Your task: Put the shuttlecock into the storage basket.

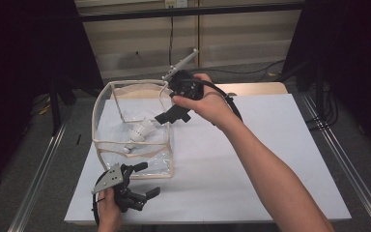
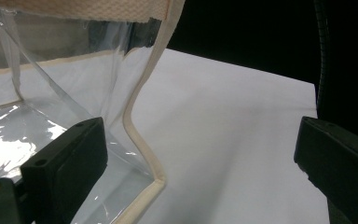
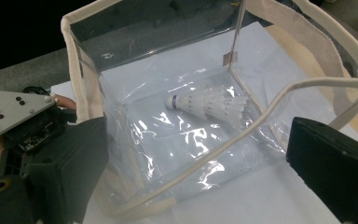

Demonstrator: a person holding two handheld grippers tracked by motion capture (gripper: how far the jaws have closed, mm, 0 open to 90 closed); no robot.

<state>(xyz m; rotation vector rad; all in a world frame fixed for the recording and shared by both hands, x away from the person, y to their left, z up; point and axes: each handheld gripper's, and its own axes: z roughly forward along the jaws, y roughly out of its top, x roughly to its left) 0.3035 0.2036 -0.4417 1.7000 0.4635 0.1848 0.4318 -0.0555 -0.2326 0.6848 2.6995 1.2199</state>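
Note:
A clear plastic bag [image 1: 97,112] with cream trim stands open on the left half of the white table sheet. A white shuttlecock [image 1: 141,130] lies on its side inside the bag. In the right gripper view the shuttlecock [image 3: 209,105] rests on the bag's floor, cork end toward the left, below a thin cream handle [image 3: 270,105]. My right gripper [image 1: 172,104] hovers open above the bag's far right corner, with nothing between its jaws. My left gripper [image 1: 147,180] sits open just in front of the bag's near right corner [image 2: 142,140], holding nothing.
The white sheet [image 1: 256,154] stretches to the right of the bag. A wooden table edge [image 1: 263,88] shows behind it. Metal rails [image 1: 38,179] run along both sides, with dark curtains and floor cables beyond.

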